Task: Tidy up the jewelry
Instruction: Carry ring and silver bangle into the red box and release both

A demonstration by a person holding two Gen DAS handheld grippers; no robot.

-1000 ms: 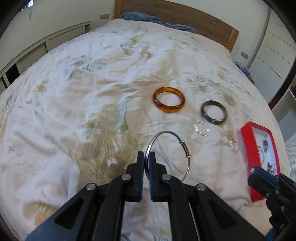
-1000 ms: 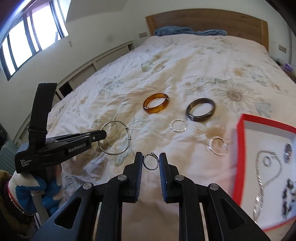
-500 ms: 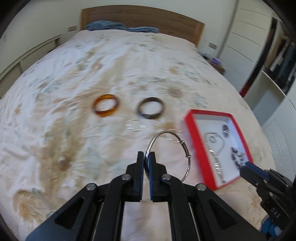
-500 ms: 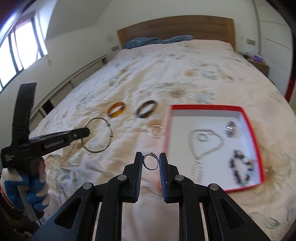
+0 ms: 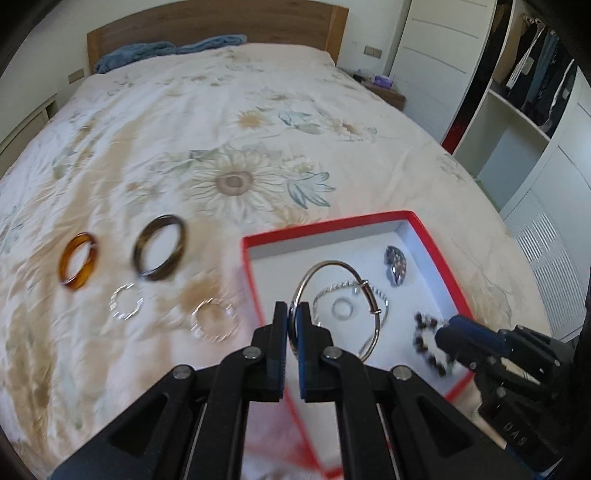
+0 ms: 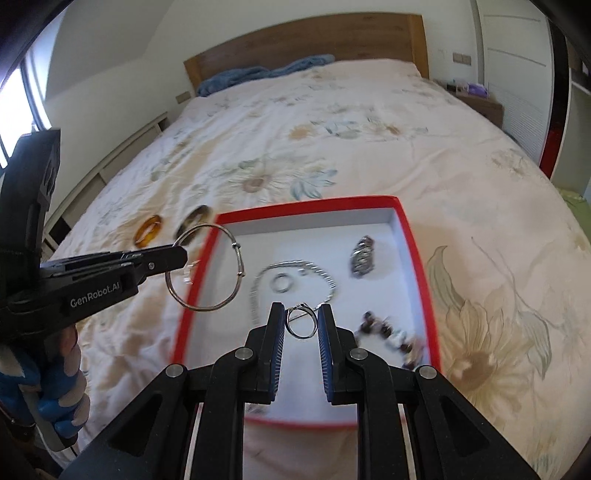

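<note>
My left gripper (image 5: pixel 294 314) is shut on a thin silver bangle (image 5: pixel 373 295) and holds it above the left part of the red box (image 5: pixel 321 223); the bangle also shows in the right wrist view (image 6: pixel 236 264). My right gripper (image 6: pixel 301 319) is shut on a small silver ring (image 6: pixel 302 324) above the box (image 6: pixel 413 236). In the box lie a silver chain (image 6: pixel 258 280), a ring (image 6: pixel 281 283), a dark brooch (image 6: pixel 364 254) and a bead bracelet (image 6: pixel 388 334). An amber bangle (image 5: pixel 78 260), a dark bangle (image 5: pixel 160 248) and two silver rings (image 5: pixel 125 301) (image 5: pixel 214 319) lie on the bedspread.
The bed's floral cover (image 5: pixel 236 181) spreads all around, with a wooden headboard (image 5: pixel 218 22) and blue towels (image 5: pixel 166 50) at the far end. A white wardrobe and open shelves (image 5: pixel 517 122) stand to the right. A low cabinet (image 6: pixel 122 155) runs along the left.
Both grippers have swung right with their loads. The red box has come from the right edge to directly under both grippers. The loose bangles now lie to the left.
</note>
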